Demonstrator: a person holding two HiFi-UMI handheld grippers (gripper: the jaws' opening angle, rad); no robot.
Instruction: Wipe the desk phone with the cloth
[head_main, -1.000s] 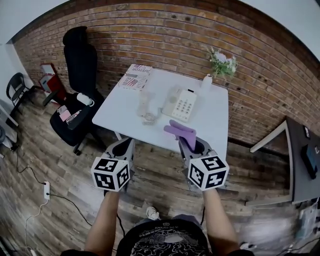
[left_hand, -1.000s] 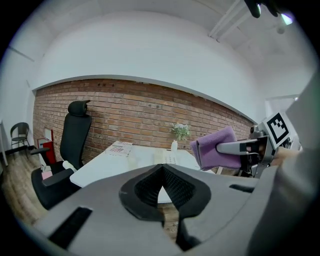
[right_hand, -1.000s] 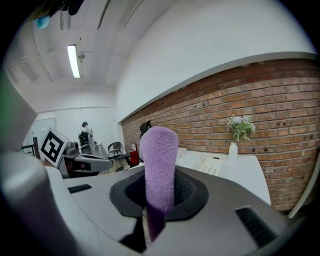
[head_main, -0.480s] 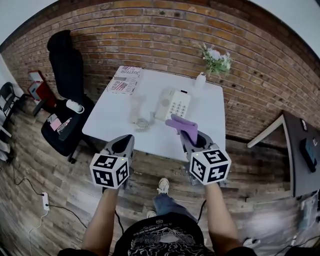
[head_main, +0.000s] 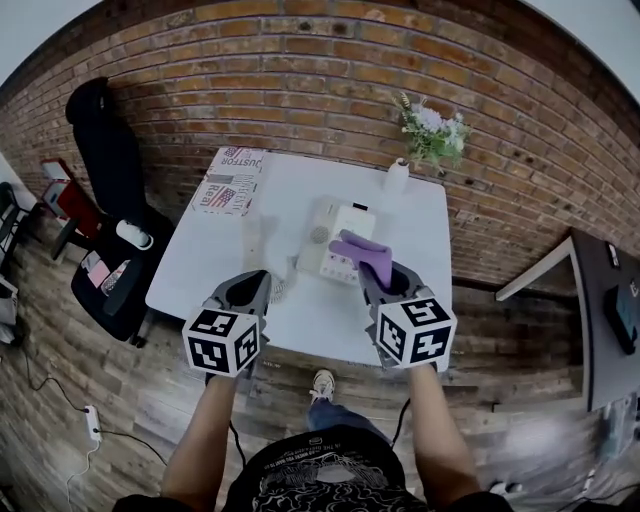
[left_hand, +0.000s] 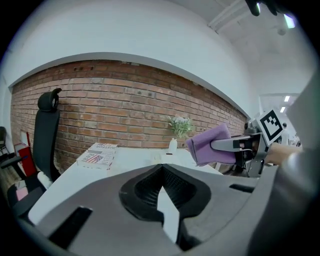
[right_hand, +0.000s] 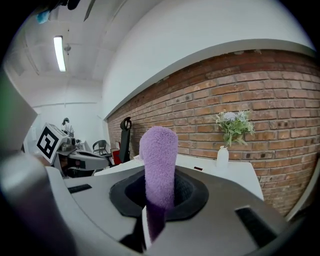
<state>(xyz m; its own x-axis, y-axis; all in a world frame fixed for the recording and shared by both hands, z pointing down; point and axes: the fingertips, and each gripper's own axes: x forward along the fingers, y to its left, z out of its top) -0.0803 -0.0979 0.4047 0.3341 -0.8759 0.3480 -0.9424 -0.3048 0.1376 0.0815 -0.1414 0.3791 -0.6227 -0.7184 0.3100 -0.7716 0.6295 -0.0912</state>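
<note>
Spanning the back, brick wall. Standing against it, white bench; black office chair off its left side. Lying near bench centre, pale desk phone, keypad up. Resting at far left corner, printed box. Hovering over near edge, left gripper, fingers together, nothing between. Beside it, right gripper, fingers clamped on purple cloth; cloth overlapping phone's near right corner in head view, contact unclear. At far right corner, white vase with flowers.
</note>
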